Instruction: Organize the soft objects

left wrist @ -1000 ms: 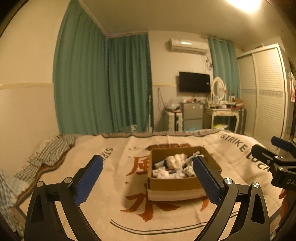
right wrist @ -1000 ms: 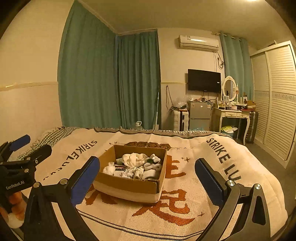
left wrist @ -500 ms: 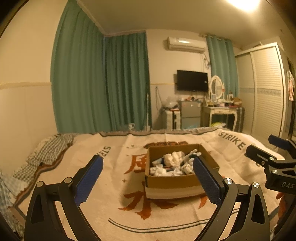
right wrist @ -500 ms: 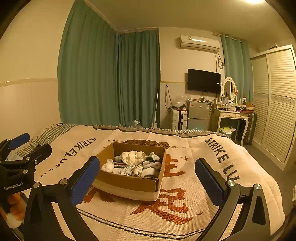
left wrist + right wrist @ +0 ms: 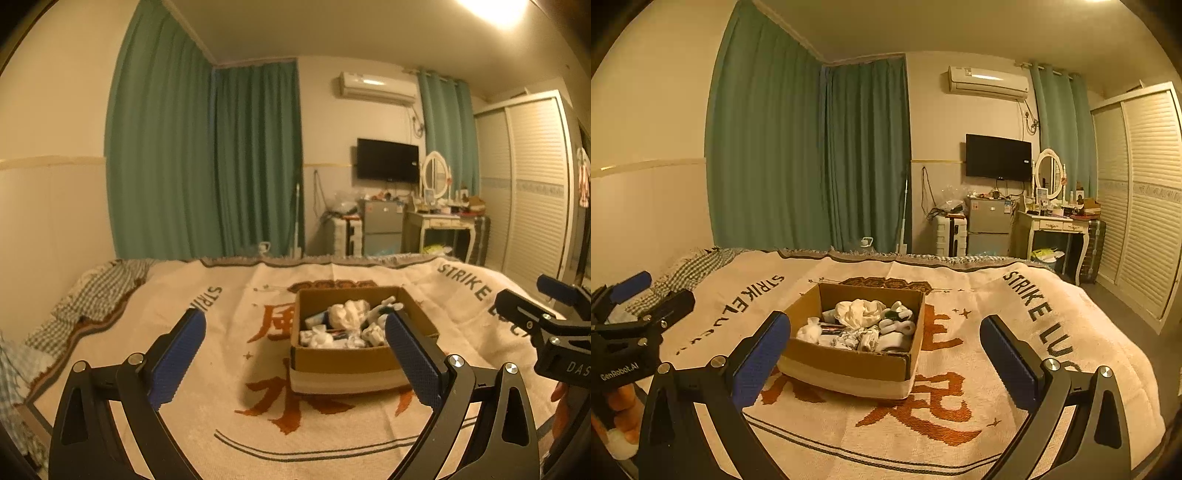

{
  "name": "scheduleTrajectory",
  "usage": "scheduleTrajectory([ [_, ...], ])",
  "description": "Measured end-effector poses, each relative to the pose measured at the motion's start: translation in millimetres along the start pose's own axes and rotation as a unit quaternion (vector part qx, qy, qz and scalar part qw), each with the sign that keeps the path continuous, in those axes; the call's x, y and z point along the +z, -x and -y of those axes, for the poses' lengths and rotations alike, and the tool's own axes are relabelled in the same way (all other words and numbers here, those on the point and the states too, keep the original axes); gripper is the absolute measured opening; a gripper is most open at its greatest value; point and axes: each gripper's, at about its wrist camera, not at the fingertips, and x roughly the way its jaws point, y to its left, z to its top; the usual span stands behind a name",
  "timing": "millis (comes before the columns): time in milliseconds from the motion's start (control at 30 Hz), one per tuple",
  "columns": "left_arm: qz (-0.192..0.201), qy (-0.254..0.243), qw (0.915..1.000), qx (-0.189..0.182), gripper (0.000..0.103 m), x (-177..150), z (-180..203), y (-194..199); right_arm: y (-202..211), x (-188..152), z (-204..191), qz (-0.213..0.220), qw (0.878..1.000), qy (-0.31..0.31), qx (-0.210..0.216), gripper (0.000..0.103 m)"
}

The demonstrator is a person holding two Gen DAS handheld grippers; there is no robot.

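An open cardboard box (image 5: pixel 343 360) stands on the bed's cream blanket (image 5: pixel 229 306), filled with several white and grey socks and soft bits (image 5: pixel 349 314). It also shows in the right wrist view (image 5: pixel 849 363), with the socks (image 5: pixel 860 314) heaped inside. My left gripper (image 5: pixel 293 334) is open and empty, held above the blanket just short of the box. My right gripper (image 5: pixel 884 338) is open and empty, also in front of the box. Each gripper shows at the other view's edge, the right one (image 5: pixel 546 314) and the left one (image 5: pixel 631 306).
A checked cloth (image 5: pixel 92 295) lies at the bed's left edge. Green curtains (image 5: pixel 207 166) hang behind. A small fridge (image 5: pixel 988 225), dressing table (image 5: pixel 1056 229) and wardrobe (image 5: pixel 1141 206) stand beyond the bed's far right side.
Both views have shifted slightly: the box sits a little lower and more to the left in the left wrist view. Both grippers stay open.
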Motion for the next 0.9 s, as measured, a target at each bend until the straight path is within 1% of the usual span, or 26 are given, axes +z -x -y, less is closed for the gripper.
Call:
scheduleTrajectory([
  [667,-0.002,-0.01,0.9999,0.01,0.1,-2.0,1.8,-2.4,-4.2,-0.9,0.1,-0.003,1.0,-0.007,-0.001,0.103],
  [900,-0.004,-0.005,0.9999,0.012,0.1,-2.2,0.5,-3.0,-5.0,-1.0,0.3,-0.005,1.0,-0.007,0.0,0.103],
])
